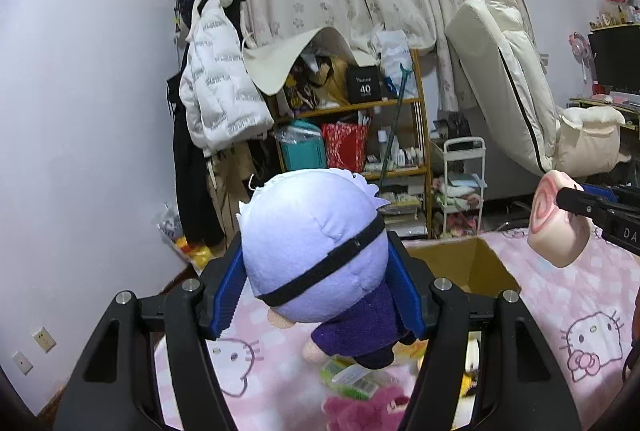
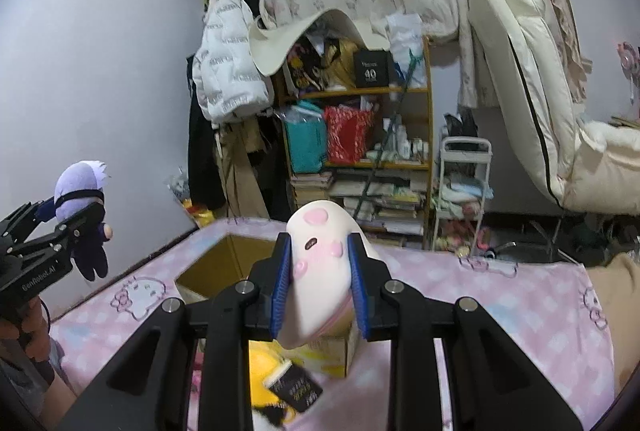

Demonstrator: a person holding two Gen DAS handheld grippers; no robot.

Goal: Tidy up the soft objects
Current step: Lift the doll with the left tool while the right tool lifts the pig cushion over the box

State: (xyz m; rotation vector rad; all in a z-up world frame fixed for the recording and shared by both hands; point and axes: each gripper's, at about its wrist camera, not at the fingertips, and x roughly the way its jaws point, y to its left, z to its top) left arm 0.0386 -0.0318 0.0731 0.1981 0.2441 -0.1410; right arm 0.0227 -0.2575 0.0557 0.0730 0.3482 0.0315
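My left gripper (image 1: 316, 283) is shut on a plush doll (image 1: 316, 251) with a pale lilac head, black blindfold band and dark purple body, held above the bed; it also shows in the right wrist view (image 2: 82, 199). My right gripper (image 2: 320, 283) is shut on a white and pink plush toy (image 2: 320, 263), held above an open cardboard box (image 2: 224, 263); the toy also shows in the left wrist view (image 1: 558, 223). The box (image 1: 464, 263) sits on the pink Hello Kitty bedspread (image 1: 580, 311).
On the bed below lie a magenta plush (image 1: 360, 411), a green packet (image 1: 352, 375) and a yellow plush (image 2: 264, 371). Beyond the bed stand a cluttered wooden shelf (image 1: 360, 135), a white trolley (image 1: 460, 187), hanging coats (image 1: 220, 83) and a cream folded mattress (image 1: 504, 71).
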